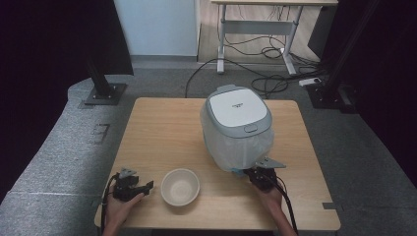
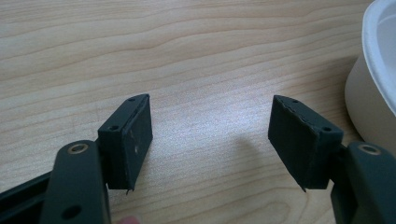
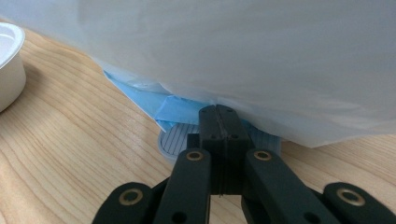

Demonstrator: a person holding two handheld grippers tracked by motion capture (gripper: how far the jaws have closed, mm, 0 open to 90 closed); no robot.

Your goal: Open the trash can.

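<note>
Bin (image 1: 237, 125), grey lid, white liner, stands at table (image 1: 157, 123) centre-right, about 1 o'clock from the bowl (image 1: 180, 186).

Right tongs (image 1: 256, 174) sit at the bin's 6 o'clock, nose at its foot. Jaws pressed together in the right gripper view (image 3: 218, 112), tips at the liner (image 3: 261, 60) hem; whether film is pinched between them I cannot tell. Blue fold (image 3: 175, 112) and ribbed disc (image 3: 173, 140) lie just at their 10 o'clock.

Left tongs (image 1: 142, 188) rest at the bowl's 9 o'clock, jaws apart over bare wood, holding nothing (image 2: 210, 135).

Bin lies straight ahead, 12 o'clock, of the right tongs; that hand is far nearer. Judged: next move is its own, on the liner edge.
</note>
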